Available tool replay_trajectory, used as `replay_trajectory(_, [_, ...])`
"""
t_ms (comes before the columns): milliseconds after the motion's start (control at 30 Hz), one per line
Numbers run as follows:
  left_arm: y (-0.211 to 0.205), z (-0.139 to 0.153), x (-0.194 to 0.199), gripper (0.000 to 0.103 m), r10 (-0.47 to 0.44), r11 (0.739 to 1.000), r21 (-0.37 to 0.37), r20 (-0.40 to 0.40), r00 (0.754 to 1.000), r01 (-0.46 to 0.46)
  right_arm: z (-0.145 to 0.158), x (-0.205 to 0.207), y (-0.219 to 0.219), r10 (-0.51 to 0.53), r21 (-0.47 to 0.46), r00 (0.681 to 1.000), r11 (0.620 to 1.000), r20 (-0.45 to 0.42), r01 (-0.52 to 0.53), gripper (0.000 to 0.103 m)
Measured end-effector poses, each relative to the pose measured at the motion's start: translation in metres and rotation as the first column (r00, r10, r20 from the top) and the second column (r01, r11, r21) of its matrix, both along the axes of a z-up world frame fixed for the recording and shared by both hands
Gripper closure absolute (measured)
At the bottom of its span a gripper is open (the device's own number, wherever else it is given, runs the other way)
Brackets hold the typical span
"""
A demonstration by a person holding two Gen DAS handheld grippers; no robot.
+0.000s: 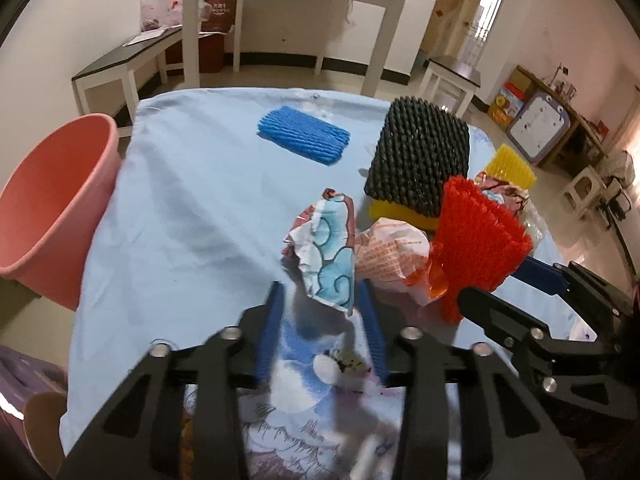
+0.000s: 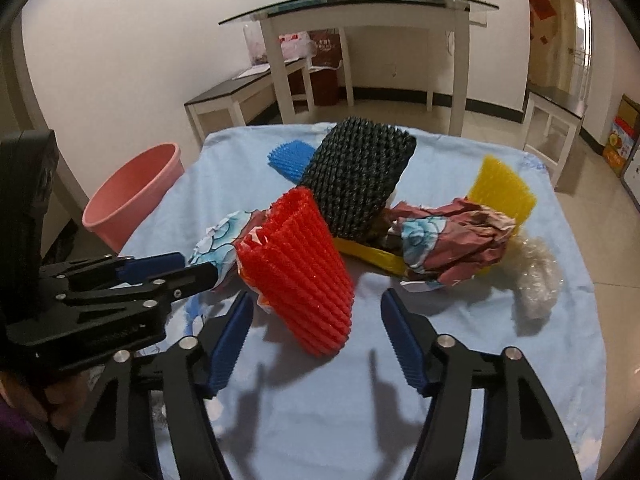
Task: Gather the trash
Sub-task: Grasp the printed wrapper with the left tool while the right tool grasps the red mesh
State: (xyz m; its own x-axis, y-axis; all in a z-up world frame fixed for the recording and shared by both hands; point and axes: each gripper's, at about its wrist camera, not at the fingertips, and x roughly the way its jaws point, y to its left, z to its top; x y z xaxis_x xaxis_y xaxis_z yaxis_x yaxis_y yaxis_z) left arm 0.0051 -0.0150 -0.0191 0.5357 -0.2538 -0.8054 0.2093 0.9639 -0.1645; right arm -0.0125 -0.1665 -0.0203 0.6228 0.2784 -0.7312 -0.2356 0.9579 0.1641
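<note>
Reaching over the blue-clothed desk [image 1: 180,208], the left claw [image 1: 320,300] stands apart with a crumpled blue-and-white wrapper [image 1: 328,248] lying just ahead between its fingers, not yet gripped. The right claw [image 2: 316,312] is spread wide, its fingers flanking a red foam net sleeve [image 2: 300,272] without touching it. Both pieces look very light and soft: the wrapper should crush easily, so a pinch across its bunched middle ought to hold; the sleeve is springy mesh and would likely squash flat, best taken across its lower body. A pink bucket [image 1: 52,208] waits beside the desk's left edge, probably the drop point.
</note>
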Motion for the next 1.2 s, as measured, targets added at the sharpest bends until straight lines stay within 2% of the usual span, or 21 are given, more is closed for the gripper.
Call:
replay_trajectory(33, [-0.002,-0.001,0.001,0.080,-0.009,1.000,-0.004,-0.006,1.000,0.009,-0.002,0.002,0.000,-0.001,0.006,1.000,1.000,-0.013,0.001,0.047])
replay_trajectory(67, [-0.003,-0.001,0.002,0.082,-0.017,1.000,-0.008,-0.008,1.000,0.017,-0.004,0.005,0.000,-0.001,0.011,1.000,1.000,-0.024,0.001,0.050])
replay_trajectory(200, [-0.007,-0.001,0.001,0.094,-0.036,0.999,-0.001,0.010,0.999,0.036,-0.011,0.012,0.000,0.002,0.045,0.997,0.999,-0.071,0.001,0.073])
replay_trajectory(233, [-0.007,0.000,0.000,0.094,-0.037,0.999,-0.003,0.015,0.999,0.038,-0.011,0.012,-0.001,0.001,0.047,0.997,0.999,-0.078,0.003,0.079])
replay_trajectory(333, [-0.005,0.005,-0.001,0.096,-0.036,0.999,-0.013,0.034,0.999,0.036,-0.013,0.010,-0.002,-0.001,0.046,0.997,0.999,-0.077,0.005,0.088])
replay_trajectory(700, [0.015,0.027,-0.019,0.097,-0.020,0.997,-0.077,0.116,0.993,0.029,0.017,-0.006,-0.019,-0.036,0.078,0.999,0.996,0.018,0.034,0.091])
replay_trajectory(867, [0.035,0.042,-0.027,0.097,0.024,0.996,-0.090,0.169,0.985,-0.009,0.037,-0.002,-0.014,-0.012,0.099,0.998,0.995,0.057,0.006,0.091])
replay_trajectory(1067, [0.081,0.064,-0.033,0.097,0.142,0.988,-0.089,0.242,0.960,-0.124,0.067,0.021,0.026,0.097,0.126,0.990,0.986,0.106,-0.110,0.091])
replay_trajectory(1200, [0.119,0.076,-0.033,0.097,0.227,0.974,-0.076,0.278,0.933,-0.214,0.081,0.041,0.072,0.183,0.149,0.976,0.968,0.120,-0.200,0.091])
